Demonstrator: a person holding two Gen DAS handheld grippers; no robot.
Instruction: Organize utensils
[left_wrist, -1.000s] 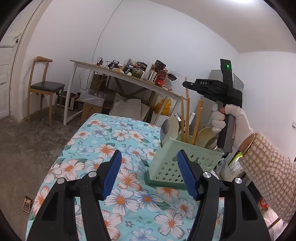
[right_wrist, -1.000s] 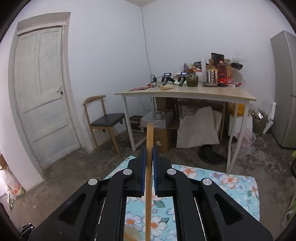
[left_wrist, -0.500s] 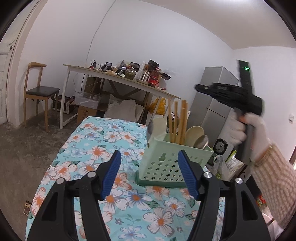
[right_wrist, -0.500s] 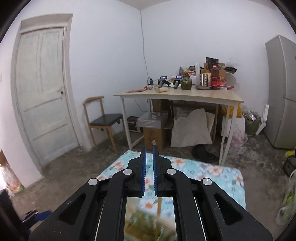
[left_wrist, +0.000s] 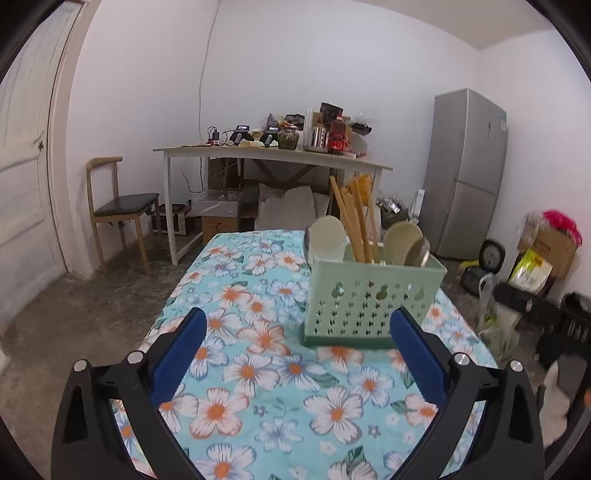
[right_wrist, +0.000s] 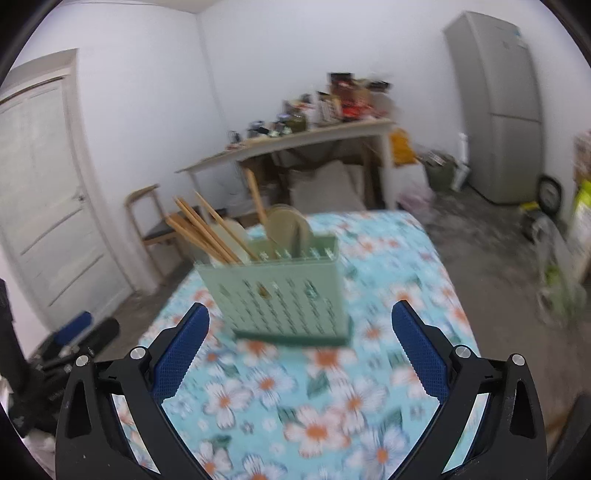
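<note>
A pale green perforated caddy (left_wrist: 373, 295) stands on the floral tablecloth (left_wrist: 258, 369). In it are several wooden chopsticks (left_wrist: 354, 218), cream spoons (left_wrist: 327, 236) and a metal spoon (left_wrist: 419, 253). My left gripper (left_wrist: 298, 321) faces the caddy from a short way back; its jaws are opening wide with nothing between them. The blurred right wrist view shows the same caddy (right_wrist: 280, 295) with chopsticks (right_wrist: 207, 229) leaning left. My right gripper (right_wrist: 300, 314) is also a little short of it, its jaws opening and empty. The left gripper's blue pad (right_wrist: 70, 330) shows at the far left of that view.
A cluttered wooden desk (left_wrist: 273, 155) stands behind the table, with a chair (left_wrist: 118, 203) to its left and a door (right_wrist: 48, 203) beyond. A grey fridge (left_wrist: 465, 177) stands at the right. Bags and boxes (left_wrist: 535, 258) lie on the floor there.
The right gripper let go of the chopstick it held, which now stands in the caddy. It dropped down to face the caddy, jaws wide. The left jaws widened and that view swung right.
</note>
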